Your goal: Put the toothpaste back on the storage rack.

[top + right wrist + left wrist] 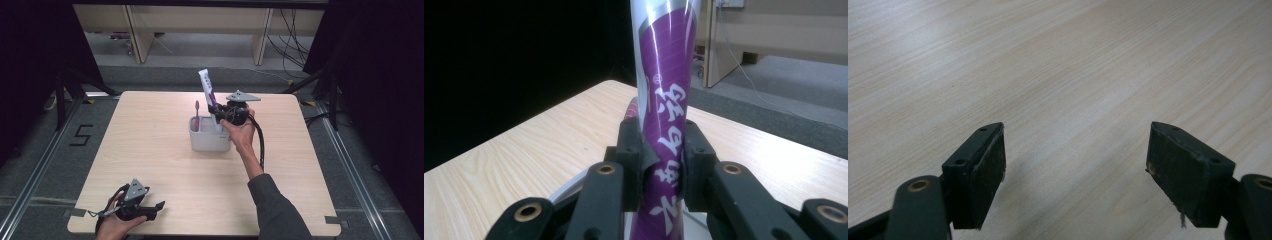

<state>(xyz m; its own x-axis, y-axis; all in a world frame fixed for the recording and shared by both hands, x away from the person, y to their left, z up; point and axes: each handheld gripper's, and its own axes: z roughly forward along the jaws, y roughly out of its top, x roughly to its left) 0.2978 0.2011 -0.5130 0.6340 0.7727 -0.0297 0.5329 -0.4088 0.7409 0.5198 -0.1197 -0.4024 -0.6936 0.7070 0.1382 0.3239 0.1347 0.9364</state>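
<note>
My right tool [663,150] is black, closed on a purple toothpaste tube [667,95] with white characters. The holder [209,136] is pale grey, the toothbrush [197,114] pink, the table [150,150] light woodgrain.

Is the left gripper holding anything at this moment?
No. In its own view the left gripper is open, its fingers spread wide over the bare wooden table.
</note>
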